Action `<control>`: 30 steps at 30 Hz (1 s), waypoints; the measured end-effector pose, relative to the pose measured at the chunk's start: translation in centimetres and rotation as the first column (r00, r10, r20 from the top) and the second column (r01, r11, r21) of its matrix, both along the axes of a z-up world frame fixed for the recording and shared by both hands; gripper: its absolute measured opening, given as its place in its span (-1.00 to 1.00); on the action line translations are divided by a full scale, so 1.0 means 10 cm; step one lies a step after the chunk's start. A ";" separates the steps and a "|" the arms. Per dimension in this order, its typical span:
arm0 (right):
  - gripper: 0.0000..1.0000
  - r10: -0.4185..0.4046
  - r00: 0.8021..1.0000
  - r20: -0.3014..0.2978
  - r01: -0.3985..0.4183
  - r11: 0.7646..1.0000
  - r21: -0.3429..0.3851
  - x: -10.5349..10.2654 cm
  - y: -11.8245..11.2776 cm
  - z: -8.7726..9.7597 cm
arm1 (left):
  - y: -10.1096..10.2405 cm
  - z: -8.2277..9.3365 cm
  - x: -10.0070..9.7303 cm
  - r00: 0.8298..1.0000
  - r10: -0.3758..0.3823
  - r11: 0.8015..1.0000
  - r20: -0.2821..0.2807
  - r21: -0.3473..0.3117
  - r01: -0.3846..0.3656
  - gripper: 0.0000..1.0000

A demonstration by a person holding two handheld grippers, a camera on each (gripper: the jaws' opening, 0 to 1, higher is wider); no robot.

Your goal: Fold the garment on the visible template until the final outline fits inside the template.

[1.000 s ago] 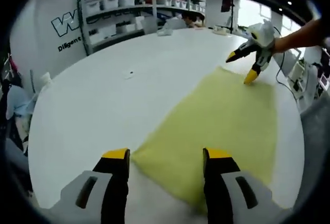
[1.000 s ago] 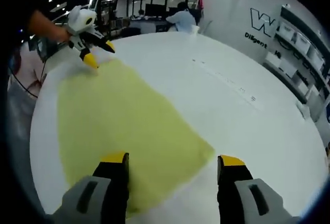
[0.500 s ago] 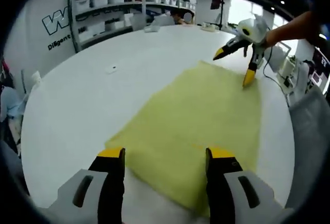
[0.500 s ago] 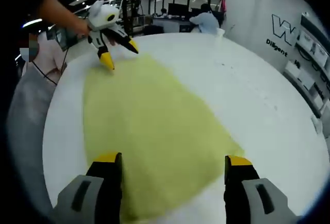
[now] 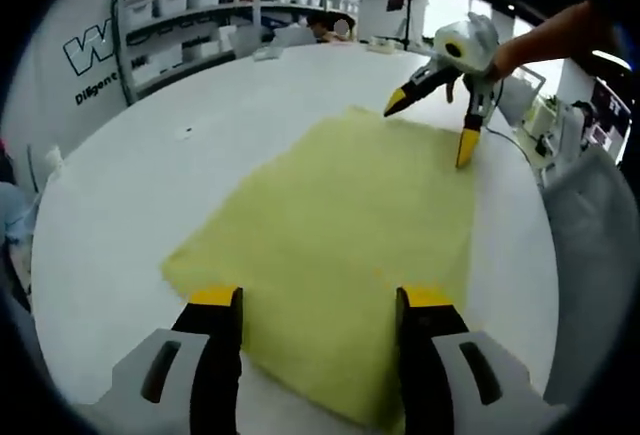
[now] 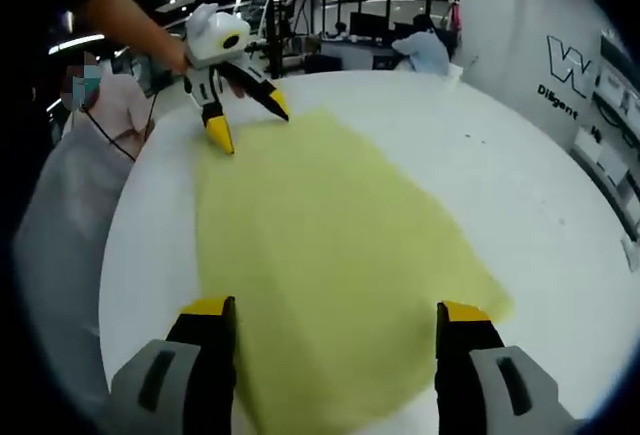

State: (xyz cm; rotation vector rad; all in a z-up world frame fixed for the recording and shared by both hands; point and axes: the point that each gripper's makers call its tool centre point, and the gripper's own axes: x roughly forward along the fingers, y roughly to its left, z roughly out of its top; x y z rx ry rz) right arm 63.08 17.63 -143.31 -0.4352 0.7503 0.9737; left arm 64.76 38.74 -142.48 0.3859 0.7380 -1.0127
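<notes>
In the left gripper view, the left gripper [image 5: 318, 307] hangs with its jaws spread wide and nothing between them, above the near edge of the yellow garment [image 5: 340, 225], which lies flat on the white tabletop [image 5: 200, 135]. At the garment's far right corner the right gripper [image 5: 436, 115] is likewise spread and empty.

In the right gripper view, the right gripper [image 6: 335, 317] gapes empty over the garment [image 6: 330, 255]; the left gripper [image 6: 246, 115] is at its far left edge, parted, empty.

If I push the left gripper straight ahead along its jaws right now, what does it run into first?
Most likely the yellow cloth: the open left gripper points down at its near edge on the white table. Nothing else lies in between, though its height above the cloth is unclear.
</notes>
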 end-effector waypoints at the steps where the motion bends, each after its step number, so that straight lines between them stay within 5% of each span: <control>1: 0.60 -0.001 1.000 -0.004 0.001 1.000 0.000 -0.01 0.00 -0.01 | 0.00 -0.01 0.00 1.000 0.001 1.000 -0.002 0.004 -0.001 0.20; 6: 0.44 0.016 0.999 -0.028 -0.017 0.999 -0.037 -0.13 -0.05 -0.15 | 0.02 -0.10 0.00 1.000 0.001 1.000 -0.009 0.026 -0.001 0.17; 11: 0.46 -0.027 1.000 -0.001 0.027 1.000 0.009 -0.12 -0.05 -0.15 | 0.01 -0.13 0.05 1.000 -0.001 0.999 0.008 0.036 0.000 0.16; 30: 0.47 -0.068 0.998 0.014 0.068 0.997 0.025 0.11 -0.12 -0.15 | -0.06 -0.12 0.30 0.998 0.050 0.999 0.022 -0.004 -0.050 0.14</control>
